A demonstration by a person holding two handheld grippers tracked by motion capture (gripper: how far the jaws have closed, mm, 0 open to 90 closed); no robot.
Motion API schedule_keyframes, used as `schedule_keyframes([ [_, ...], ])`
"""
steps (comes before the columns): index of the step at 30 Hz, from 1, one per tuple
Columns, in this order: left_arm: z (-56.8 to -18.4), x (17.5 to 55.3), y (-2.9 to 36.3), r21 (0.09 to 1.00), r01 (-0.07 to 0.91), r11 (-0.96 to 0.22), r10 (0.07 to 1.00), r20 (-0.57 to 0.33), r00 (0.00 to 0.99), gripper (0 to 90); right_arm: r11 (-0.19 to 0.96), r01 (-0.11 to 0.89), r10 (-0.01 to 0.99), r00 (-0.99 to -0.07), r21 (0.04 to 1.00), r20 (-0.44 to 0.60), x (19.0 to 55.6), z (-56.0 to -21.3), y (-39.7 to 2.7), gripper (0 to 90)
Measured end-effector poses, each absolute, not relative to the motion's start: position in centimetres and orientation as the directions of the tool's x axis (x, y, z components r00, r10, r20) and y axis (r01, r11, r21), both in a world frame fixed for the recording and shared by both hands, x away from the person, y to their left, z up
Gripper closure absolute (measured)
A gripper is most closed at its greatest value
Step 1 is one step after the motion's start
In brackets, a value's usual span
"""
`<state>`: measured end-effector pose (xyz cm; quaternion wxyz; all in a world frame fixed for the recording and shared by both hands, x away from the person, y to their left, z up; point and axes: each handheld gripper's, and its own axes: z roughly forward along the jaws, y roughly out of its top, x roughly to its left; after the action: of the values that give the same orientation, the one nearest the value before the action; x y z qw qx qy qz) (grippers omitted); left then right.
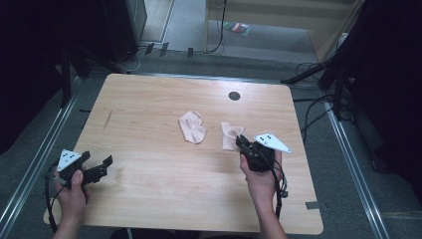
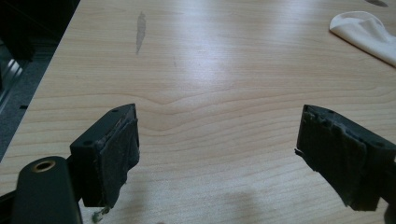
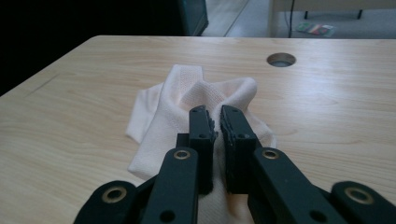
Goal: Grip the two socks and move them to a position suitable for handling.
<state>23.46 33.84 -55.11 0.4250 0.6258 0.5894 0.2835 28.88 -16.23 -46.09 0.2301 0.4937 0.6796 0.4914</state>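
Seen from the high view, two pale socks lie on the wooden surface (image 1: 149, 104): a crumpled sock (image 1: 192, 127) near the middle and a second sock (image 1: 230, 136) just to its right. The right claw (image 1: 241, 141) is held at the near end of that second sock, whose long axis runs away from the person, so the right hand is plainly the nearer one. The left claw (image 1: 102, 167) is kept well apart, near the left edge of the surface, its jaws spread and nothing between them. From the left gripper view, the left claw (image 2: 217, 154) is seen wide open over bare wood, with a sock (image 2: 366, 32) far off at the upper right. From the right gripper view, the right claw (image 3: 216, 128) is seen almost closed, a fold of the second sock (image 3: 187, 105) pinched between its pads; the fabric is drawn up into a peak at the jaws while the rest trails on the surface beyond them. The lift is judged to be under way.
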Motion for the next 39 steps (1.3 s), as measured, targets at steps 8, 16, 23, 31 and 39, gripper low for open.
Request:
schedule_keyframes([
  [8,-55.1,23.5,33.8,0.866,0.497,0.059,0.979,-0.148,0.142,13.8,0.045,0.434,0.867,-0.464,0.900,0.181,26.8,-46.0,-14.3,84.6],
  [16,-55.1,23.5,33.7,0.864,0.502,0.043,0.979,-0.136,0.150,13.9,0.092,0.457,0.838,-0.516,0.885,0.179,25.3,-47.6,-12.0,84.6],
  [23,-55.1,23.6,33.6,0.862,0.505,0.035,0.980,-0.129,0.152,13.9,0.126,0.465,0.817,-0.550,0.876,0.174,24.4,-49.2,-10.3,84.6],
  [31,-55.1,23.6,33.7,0.863,0.504,0.037,0.979,-0.132,0.154,13.9,0.190,0.501,0.795,-0.583,0.844,0.166,24.2,-52.0,-8.2,84.6],
  [39,-55.1,23.5,33.6,0.865,0.501,0.037,0.980,-0.130,0.150,13.9,0.195,0.543,0.795,-0.575,0.817,0.193,25.0,-53.3,-8.2,47.8],
])
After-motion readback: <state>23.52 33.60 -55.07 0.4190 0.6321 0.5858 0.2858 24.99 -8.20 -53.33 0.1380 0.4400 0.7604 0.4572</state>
